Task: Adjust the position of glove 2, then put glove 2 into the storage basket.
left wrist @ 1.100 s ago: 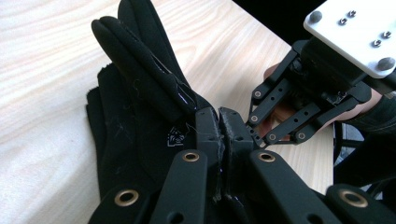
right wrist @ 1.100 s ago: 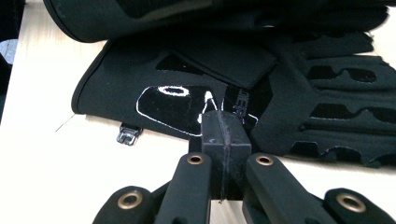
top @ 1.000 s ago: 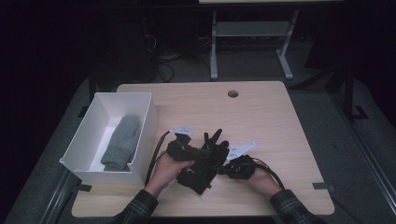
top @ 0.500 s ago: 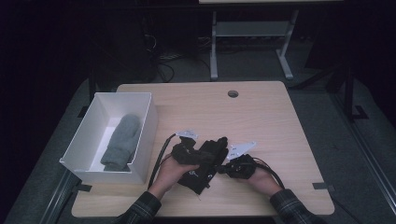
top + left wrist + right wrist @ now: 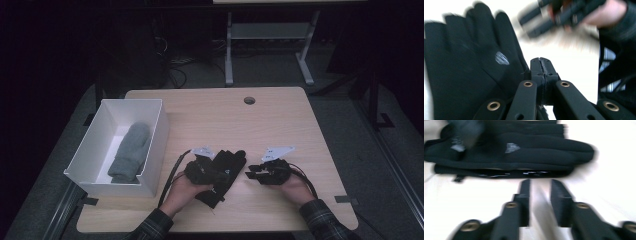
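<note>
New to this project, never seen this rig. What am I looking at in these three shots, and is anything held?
There is no robot here: a person holds a two-jaw gripper in each hand. The high view looks down on the wooden table from above the person's side. The other two pictures come from cameras riding on each gripper, looking along its black jaws.

On the table are a white box with a grey mitten lying in it, and a black glove near the hands.

The left gripper is shut, with the glove right beside its jaws; whether it pinches any fabric is unclear. The right gripper has just been opening its jaws. They stand apart with nothing between them, pointing at the glove.
</note>
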Tool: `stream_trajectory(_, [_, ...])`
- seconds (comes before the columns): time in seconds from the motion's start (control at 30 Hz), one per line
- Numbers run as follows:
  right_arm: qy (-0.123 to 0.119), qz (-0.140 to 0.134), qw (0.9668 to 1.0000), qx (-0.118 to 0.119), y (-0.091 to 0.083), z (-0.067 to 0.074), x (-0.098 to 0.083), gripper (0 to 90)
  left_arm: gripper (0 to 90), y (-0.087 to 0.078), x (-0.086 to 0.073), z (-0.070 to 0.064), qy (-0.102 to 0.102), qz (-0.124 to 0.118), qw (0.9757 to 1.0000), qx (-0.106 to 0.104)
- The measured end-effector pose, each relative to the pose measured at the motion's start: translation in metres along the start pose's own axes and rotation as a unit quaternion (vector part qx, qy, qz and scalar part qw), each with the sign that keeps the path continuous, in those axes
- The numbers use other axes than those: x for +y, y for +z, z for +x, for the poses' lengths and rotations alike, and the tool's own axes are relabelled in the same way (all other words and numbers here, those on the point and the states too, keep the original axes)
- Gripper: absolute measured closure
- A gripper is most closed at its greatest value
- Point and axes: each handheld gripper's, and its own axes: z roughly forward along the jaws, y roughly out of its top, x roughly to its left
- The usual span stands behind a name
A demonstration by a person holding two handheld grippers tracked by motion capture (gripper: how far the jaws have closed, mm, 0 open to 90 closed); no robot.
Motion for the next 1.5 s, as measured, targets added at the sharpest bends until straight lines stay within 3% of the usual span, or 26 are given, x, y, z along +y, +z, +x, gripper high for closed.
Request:
stream_trajectory(0.1, [0.008, -0.008, 0.9995, -0.029, -0.005, -0.007, -0.004, 51.4, 89.5, 0.007, -0.004, -0.007, 0.006, 0.022, 0.9997, 0.009])
stream_trajectory(0.2, [0.008, -0.015, 0.9981, -0.059, -0.008, -0.013, -0.007, 44.5, 89.6, 0.013, -0.008, -0.010, 0.014, 0.044, 0.9988, 0.016])
stream_trajectory(0.27, [0.012, -0.014, 0.9975, -0.069, -0.008, -0.015, -0.008, 42.7, 89.6, 0.016, -0.010, -0.011, 0.025, 0.062, 0.9973, 0.030])
stream_trajectory(0.4, [0.017, -0.011, 0.9965, -0.081, -0.005, -0.019, -0.010, 38.8, 89.6, 0.013, -0.011, -0.010, 0.032, 0.075, 0.9957, 0.044])
stream_trajectory(0.57, [0.012, 0.001, 0.9953, -0.097, -0.002, -0.020, -0.012, 35.8, 89.6, 0.005, -0.013, -0.006, 0.036, 0.080, 0.9943, 0.060])
stream_trajectory(0.77, [0.007, 0.004, 0.9945, -0.105, 0.000, -0.020, -0.013, 32.0, 89.2, -0.011, -0.016, -0.001, 0.046, 0.087, 0.9910, 0.091])
stream_trajectory(0.8, [0.009, 0.003, 0.9945, -0.104, 0.000, -0.020, -0.013, 31.1, 88.9, -0.014, -0.017, 0.000, 0.038, 0.081, 0.9915, 0.095])
stream_trajectory(0.93, [0.022, 0.006, 0.9952, -0.096, 0.000, -0.024, -0.013, 29.4, 88.9, -0.027, -0.019, 0.005, 0.042, 0.079, 0.9904, 0.106])
stream_trajectory(1.03, [0.027, 0.008, 0.9952, -0.093, 0.001, -0.024, -0.013, 26.6, 87.8, -0.033, -0.019, 0.007, 0.034, 0.065, 0.9912, 0.110])
stream_trajectory(1.17, [0.024, 0.009, 0.9954, -0.092, 0.001, -0.024, -0.013, 25.0, 78.5, -0.038, -0.012, 0.005, 0.038, 0.050, 0.9917, 0.112])
stream_trajectory(1.33, [0.025, 0.009, 0.9954, -0.092, 0.001, -0.024, -0.013, 24.7, 55.8, -0.037, 0.002, 0.005, 0.055, 0.044, 0.9908, 0.116])
stream_trajectory(1.37, [0.026, 0.009, 0.9953, -0.093, 0.001, -0.024, -0.013, 24.6, 50.3, -0.036, 0.004, 0.006, 0.059, 0.047, 0.9904, 0.116])
stream_trajectory(1.43, [0.029, 0.010, 0.9952, -0.093, 0.001, -0.023, -0.013, 24.5, 43.3, -0.034, 0.009, 0.008, 0.082, 0.054, 0.9870, 0.128])
stream_trajectory(1.5, [0.030, 0.010, 0.9952, -0.093, 0.001, -0.023, -0.013, 24.5, 35.8, -0.031, 0.014, 0.012, 0.084, 0.056, 0.9865, 0.129])
